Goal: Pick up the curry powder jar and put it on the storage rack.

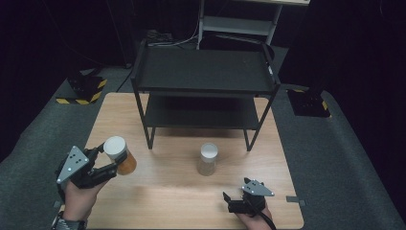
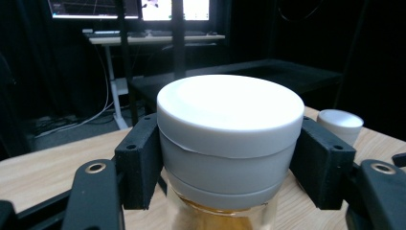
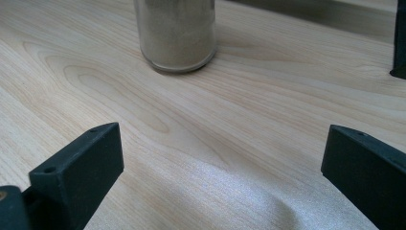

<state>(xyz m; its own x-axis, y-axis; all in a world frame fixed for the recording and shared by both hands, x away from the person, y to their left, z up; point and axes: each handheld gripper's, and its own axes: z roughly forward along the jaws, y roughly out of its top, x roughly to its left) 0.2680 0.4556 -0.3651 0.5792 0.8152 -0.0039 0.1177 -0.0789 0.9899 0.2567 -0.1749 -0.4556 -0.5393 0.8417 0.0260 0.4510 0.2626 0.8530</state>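
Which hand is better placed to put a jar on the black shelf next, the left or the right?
Probably the left. Its claw is shut on the orange jar at the white lid. The right claw is open and empty; the beige jar stands apart from it on the table.

- No readable txt, labels, brands or nos. are showing anywhere in the three views.
- Monitors [image 2: 129, 8] in the bkgd of the left gripper view are glowing, but their content is showing too small and blurred to read.
- White lid [image 2: 230, 112] of the jar is showing blank, no print on it.
- Yellow-black hazard stripes [image 1: 81, 93] on the floor blocks are showing as a warning pattern only, w/o any wording.
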